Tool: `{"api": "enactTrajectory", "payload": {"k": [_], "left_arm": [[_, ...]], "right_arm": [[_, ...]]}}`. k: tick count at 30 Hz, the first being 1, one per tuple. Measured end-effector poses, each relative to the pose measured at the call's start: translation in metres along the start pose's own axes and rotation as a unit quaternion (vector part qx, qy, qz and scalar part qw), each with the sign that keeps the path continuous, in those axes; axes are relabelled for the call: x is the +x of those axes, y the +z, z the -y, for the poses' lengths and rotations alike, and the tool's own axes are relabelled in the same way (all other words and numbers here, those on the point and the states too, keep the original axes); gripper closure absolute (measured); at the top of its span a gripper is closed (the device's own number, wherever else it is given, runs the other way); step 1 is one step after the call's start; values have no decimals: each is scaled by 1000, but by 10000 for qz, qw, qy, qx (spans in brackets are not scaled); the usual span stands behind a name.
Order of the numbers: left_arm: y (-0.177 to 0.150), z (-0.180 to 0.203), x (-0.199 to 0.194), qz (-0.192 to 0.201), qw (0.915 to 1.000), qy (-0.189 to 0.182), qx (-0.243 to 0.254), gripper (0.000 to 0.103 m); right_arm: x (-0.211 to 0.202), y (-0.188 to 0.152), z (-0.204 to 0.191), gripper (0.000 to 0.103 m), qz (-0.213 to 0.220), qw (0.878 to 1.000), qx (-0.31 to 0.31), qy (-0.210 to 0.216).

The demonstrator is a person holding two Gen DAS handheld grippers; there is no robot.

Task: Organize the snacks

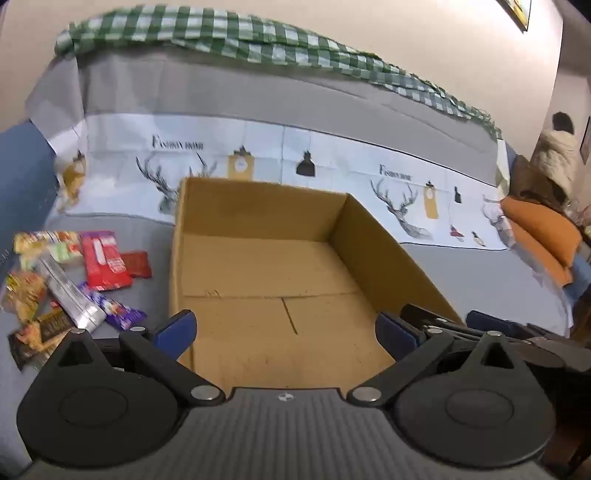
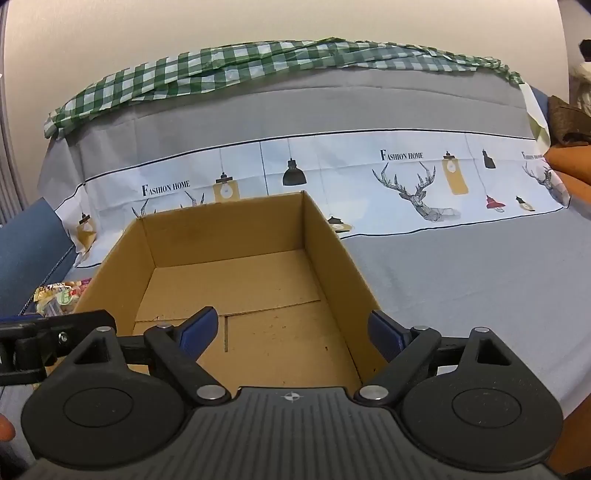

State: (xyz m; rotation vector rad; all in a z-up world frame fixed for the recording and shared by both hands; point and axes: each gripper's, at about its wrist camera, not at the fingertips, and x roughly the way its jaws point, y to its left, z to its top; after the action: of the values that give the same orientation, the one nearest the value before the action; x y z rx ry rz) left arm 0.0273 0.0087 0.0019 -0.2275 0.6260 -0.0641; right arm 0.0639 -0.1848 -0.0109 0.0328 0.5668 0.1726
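An empty brown cardboard box (image 1: 384, 251) (image 2: 332, 251) sits open on the grey cover. To its left lies a pile of snack packets (image 1: 62, 280), among them a red packet (image 1: 105, 264), a silver bar (image 1: 72, 295) and a purple wrapper (image 1: 118, 310); in the right wrist view only its edge (image 2: 61, 293) shows. My left gripper (image 1: 286, 332) hangs open above the box's near edge, nothing between its blue pads. My right gripper (image 2: 295, 332) is open too, over the box's near right part, holding nothing. It also shows at the box's right side (image 1: 443, 325).
The cover (image 2: 461, 277) has a printed band of deer and lamps (image 2: 406, 177). A green checked cloth (image 1: 221, 33) lies along the back. Orange cushions (image 1: 543, 229) sit at the right end, with a person in a pale coat (image 1: 557, 155) beyond.
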Motion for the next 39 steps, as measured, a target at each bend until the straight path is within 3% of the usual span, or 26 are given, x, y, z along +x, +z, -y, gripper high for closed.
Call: {"api": "enactTrajectory", "payload": {"k": [8,13,18,23,29,34,39], "left_arm": [[-4,4,0,-43,9996,-208,180,0],[-5,-3,-2,33,9995,-306,36,0],[-3,-5,-7,179,9991,-372,58,1],[-4,-2,-8,201,9986,-477,137,10],[-5,-3,-5,91,9982,-576,142,30],[-6,-4,-7,116,9973,-705,192,57],[-1,-4,-12,54,9941,-969,486,60]], "right_arm": [[3,0,-1,15,-36,10000,-56,9],[1,0,0,25,-28,10000,-29,9],[-3,1,-2,28,108,9999,-16,80],[-4,0,-4,29,124,9998,-58,176],[-3,1,-4,28,83,9997,-41,215],[-2,1,-3,28,-39,9997,41,252],[-3,2,-7,29,69,9997,-60,206]]}}
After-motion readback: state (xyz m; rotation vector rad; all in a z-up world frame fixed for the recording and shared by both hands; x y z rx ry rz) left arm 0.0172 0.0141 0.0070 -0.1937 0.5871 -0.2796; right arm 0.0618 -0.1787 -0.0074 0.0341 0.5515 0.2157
